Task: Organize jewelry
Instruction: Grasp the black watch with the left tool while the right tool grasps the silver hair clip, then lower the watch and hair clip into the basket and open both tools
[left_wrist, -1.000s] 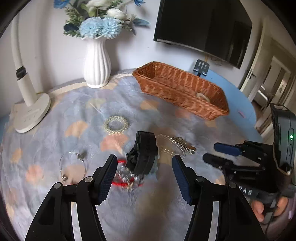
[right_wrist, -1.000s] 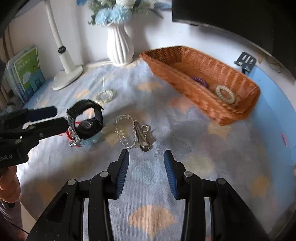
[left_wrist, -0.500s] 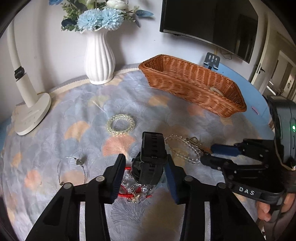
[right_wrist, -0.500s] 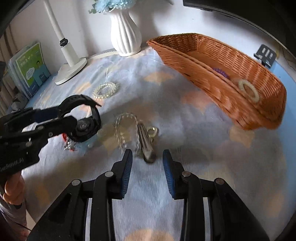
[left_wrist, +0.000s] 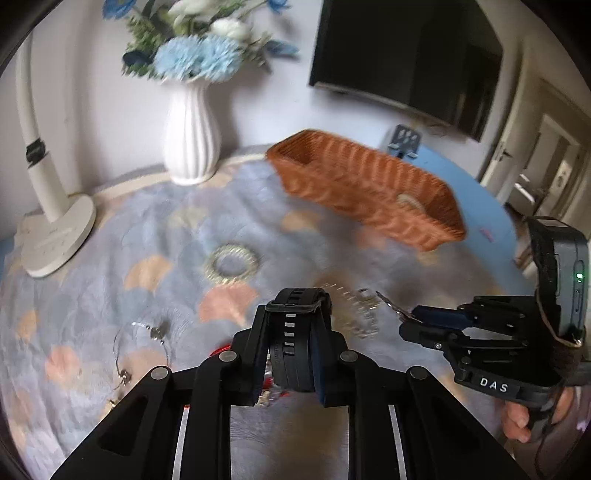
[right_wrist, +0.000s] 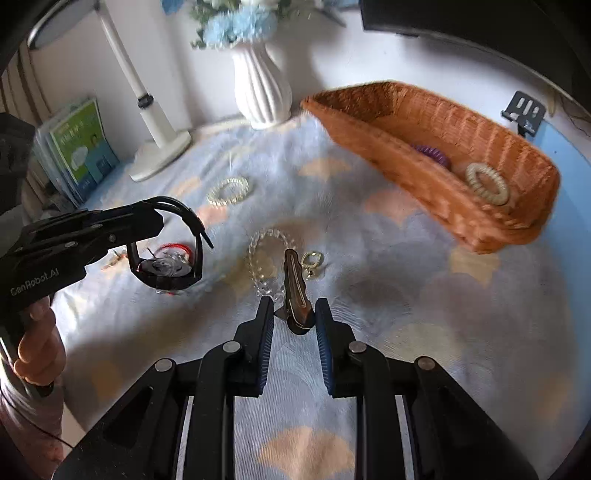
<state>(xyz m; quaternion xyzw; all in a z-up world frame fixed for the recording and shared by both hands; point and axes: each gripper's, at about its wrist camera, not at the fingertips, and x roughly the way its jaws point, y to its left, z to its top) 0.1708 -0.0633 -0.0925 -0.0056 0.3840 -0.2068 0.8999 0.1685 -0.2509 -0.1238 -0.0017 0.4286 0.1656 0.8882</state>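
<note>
Left wrist view: the left gripper (left_wrist: 291, 354) is pinched on the strap of a black watch (left_wrist: 297, 332), a ribbed rubber band with punched holes that stands up between the pads at about 6 o'clock; in the right wrist view the same watch (right_wrist: 168, 254) hangs from those tongs at 9 o'clock, its round glass face tilted over a red bracelet (right_wrist: 177, 247) on the cloth. The right gripper (right_wrist: 293, 325) has its pads either side of a brown hair clip (right_wrist: 295, 291), long and glossy with a paler stripe, lying at 6 o'clock; whether the pads press it I cannot tell, a thin gap seems to show on each side. Just beyond the clip lie a clear bead bracelet (right_wrist: 266, 254) and a small gold clasp (right_wrist: 312, 260). The tablecloth (right_wrist: 406, 277) is pale blue with peach fan shapes. At 10 o'clock a white lamp base (right_wrist: 162, 155) stands beside green booklets (right_wrist: 81, 147), at 12 o'clock a white ribbed vase (right_wrist: 262, 88) of blue flowers, and at 2 o'clock a wicker basket (right_wrist: 388, 155) holding a cream hair tie (right_wrist: 487, 182) and a purple one (right_wrist: 432, 153). A dark screen (left_wrist: 406, 55) hangs on the wall. A second ago the left tongs stood wide around the watch resting on the cloth and have just been closing onto it; the right tongs, then well short of the clip, have just been closing with it between them.
</note>
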